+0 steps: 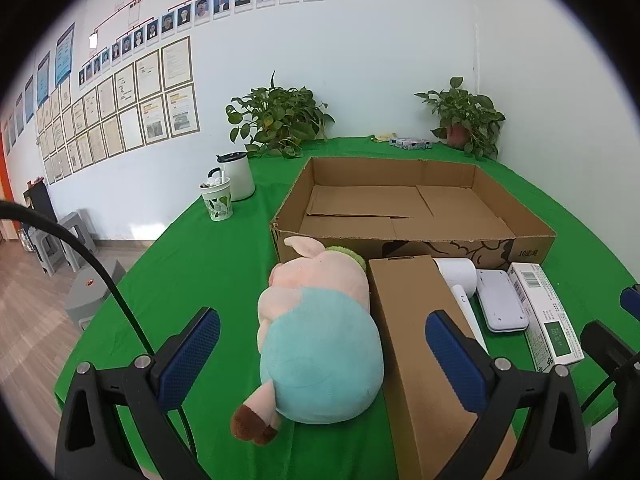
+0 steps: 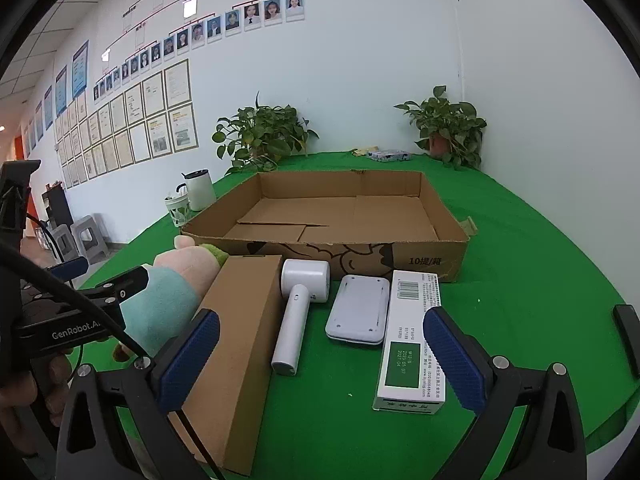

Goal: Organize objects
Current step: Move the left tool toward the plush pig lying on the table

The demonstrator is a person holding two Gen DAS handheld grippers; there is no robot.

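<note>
Both tools, left tool (image 1: 322, 344) and right tool (image 2: 322, 344), hover wide open and empty over a pink-and-teal plush pig (image 1: 316, 336) beside a shallow brown cardboard tray (image 1: 412, 204) on the green-clothed surface (image 1: 192, 264).

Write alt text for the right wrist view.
The open right gripper hovers over a green table where a brown carton, white hair dryer, white device and medicine box lie before an empty cardboard tray. A plush pig lies left.
</note>
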